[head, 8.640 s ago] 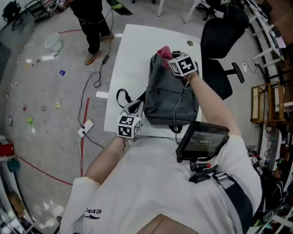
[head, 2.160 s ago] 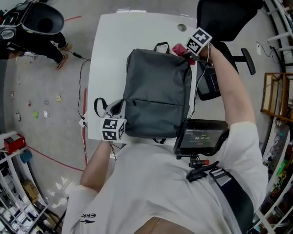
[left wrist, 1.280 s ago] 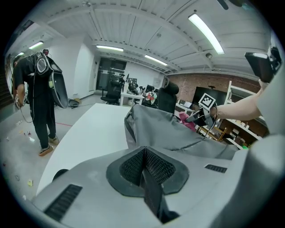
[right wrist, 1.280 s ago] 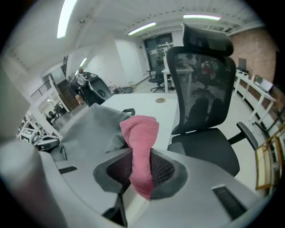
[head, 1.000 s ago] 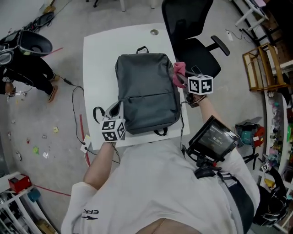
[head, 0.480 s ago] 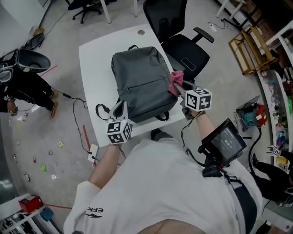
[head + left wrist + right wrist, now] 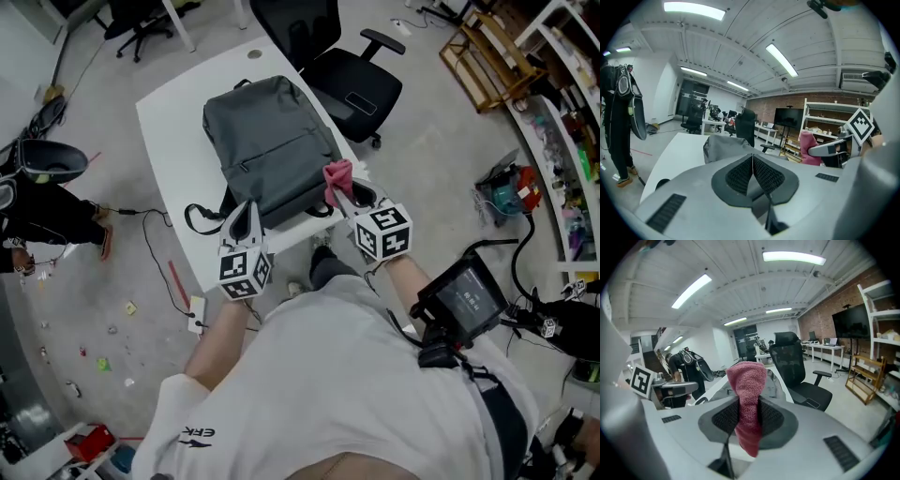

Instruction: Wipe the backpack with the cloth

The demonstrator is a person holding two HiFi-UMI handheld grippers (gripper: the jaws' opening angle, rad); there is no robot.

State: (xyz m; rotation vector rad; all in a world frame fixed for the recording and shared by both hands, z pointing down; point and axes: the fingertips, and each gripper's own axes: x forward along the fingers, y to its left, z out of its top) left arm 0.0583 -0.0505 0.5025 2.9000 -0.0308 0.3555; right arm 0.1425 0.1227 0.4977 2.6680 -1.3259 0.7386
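Nearest us, the left gripper (image 7: 753,158) has its jaws pressed together with nothing between them. It hovers at the near edge of the table (image 7: 167,131), just beside the near left corner of the backpack (image 7: 267,141), where a strap (image 7: 199,217) loops out. We cannot tell whether it touches the bag.

The right gripper (image 7: 749,414) is clamped on the cloth (image 7: 748,380) — the pink towel stands up out of the jaws as a rounded wad, and a tail hangs below them. In the head view the wad sits over the near right corner of the backpack. From the gripper's own view it looks lifted clear of the fabric, not pressed to it.

Beyond both grippers the backpack lies flat on the table, front face up and handle at the far end. A black chair (image 7: 330,56) stands past the table's right side.

We judge this a pause between strokes, or the approach to one, since the cloth is off the bag. The next move calls for lowering the wad onto the grey face and dragging it with steady pressure — while the left gripper could pin the near corner so the bag does not slide.
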